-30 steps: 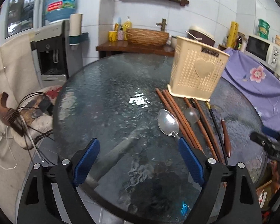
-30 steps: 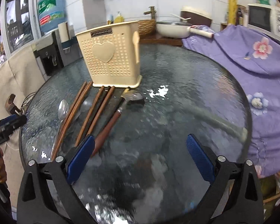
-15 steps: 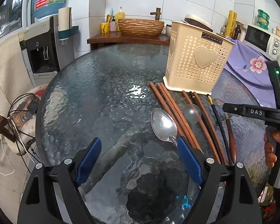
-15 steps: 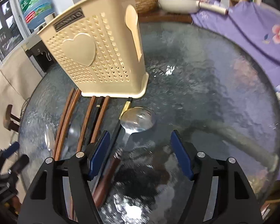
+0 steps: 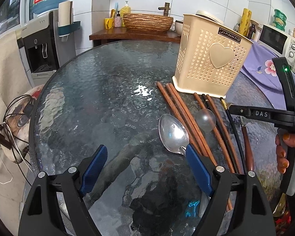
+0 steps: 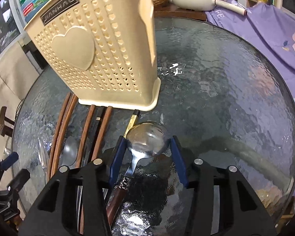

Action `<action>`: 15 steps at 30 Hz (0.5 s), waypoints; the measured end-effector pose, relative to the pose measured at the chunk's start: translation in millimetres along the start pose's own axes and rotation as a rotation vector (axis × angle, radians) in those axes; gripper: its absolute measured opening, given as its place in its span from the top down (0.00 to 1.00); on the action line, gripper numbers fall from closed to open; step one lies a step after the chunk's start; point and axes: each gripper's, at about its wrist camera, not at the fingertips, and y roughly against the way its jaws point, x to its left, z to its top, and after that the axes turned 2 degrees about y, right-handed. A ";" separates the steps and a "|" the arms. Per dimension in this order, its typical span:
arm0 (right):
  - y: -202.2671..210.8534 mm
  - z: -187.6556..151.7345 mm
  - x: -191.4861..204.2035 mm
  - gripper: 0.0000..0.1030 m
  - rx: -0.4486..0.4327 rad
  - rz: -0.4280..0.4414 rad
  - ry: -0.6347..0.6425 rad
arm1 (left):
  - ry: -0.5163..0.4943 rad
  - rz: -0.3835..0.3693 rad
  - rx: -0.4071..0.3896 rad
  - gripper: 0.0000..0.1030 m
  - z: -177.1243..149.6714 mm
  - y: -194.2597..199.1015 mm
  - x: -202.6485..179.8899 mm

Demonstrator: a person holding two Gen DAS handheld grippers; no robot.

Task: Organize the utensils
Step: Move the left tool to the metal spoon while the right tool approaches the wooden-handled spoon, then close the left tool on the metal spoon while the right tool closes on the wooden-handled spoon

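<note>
Blue-padded jaws of your right gripper [image 6: 147,155] stand parted around the bowl of the wood-handled spoon [image 6: 145,141], nothing clamped yet.

You appear to be at the first pick: next, close on the neck, lift, and tip it into the cream holder [image 6: 100,49]. Spoon lies just before the holder, bowl toward it, handle running back to you. Your left gripper [image 5: 147,165] hovers spread, empty, well before the holder.

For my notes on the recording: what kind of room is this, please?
Most likely a home kitchen or dining corner. A microwave stands at the right, a water dispenser at the left, and a round glass table carries a beige utensil holder.
</note>
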 end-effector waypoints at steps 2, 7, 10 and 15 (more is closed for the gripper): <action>1.3 -2.0 -2.3 0.54 0.000 0.015 -0.006 | -0.009 0.002 0.002 0.23 1.1 -1.7 -2.8; 10.4 -8.3 -7.9 0.54 -0.018 0.047 -0.002 | -0.028 0.005 0.007 0.24 4.4 -5.6 -9.2; 20.7 -9.6 -7.4 0.54 -0.051 0.064 0.010 | -0.012 -0.009 0.010 0.25 9.1 -6.5 -7.8; 32.6 -10.2 -3.6 0.54 -0.078 0.090 0.033 | -0.038 -0.014 0.019 0.31 14.5 -13.0 -13.0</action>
